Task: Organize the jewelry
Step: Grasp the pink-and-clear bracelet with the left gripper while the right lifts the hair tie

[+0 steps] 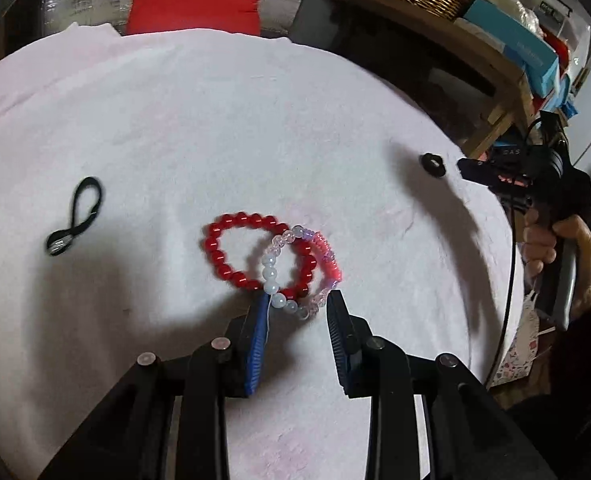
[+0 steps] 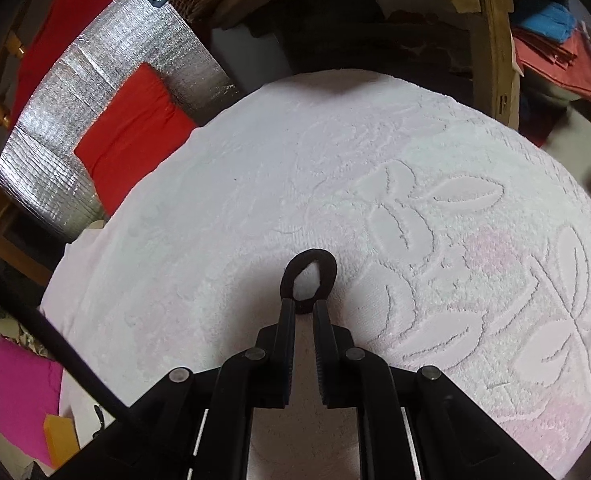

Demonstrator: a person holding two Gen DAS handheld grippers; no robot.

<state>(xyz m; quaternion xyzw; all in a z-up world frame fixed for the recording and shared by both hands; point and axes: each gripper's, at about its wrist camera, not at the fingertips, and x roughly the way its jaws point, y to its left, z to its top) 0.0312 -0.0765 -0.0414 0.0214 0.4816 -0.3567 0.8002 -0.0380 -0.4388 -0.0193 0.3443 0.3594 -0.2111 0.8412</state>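
A: Where are the bracelets?

B: On the pale pink towel [image 1: 215,128] spread over the tabletop. The ring of glossy red round beads [image 1: 255,254] lies flat, and the mixed bracelet of white pearl, clear pink and coral beads [image 1: 295,272] overlaps its right side.

A: And the left tool [image 1: 297,304]?

B: Partly open. Its blue-padded fingers [image 1: 257,344] straddle the near end of the mixed bracelet, the left pad touching the white beads, the right tip just beside the clear ones. The pads are not pressing on it.

A: The right tool [image 2: 304,307]?

B: Nearly closed, pinching the near end of a small dark brown elastic hair loop [image 2: 309,274]; the rest of the loop lies on the towel's embossed leaf pattern. In the left view a hand [image 1: 551,248] holds that tool at the towel's right edge.

A: Anything else?

B: A black elastic band twisted into a figure eight [image 1: 75,216] lies well to the left of the bracelets.
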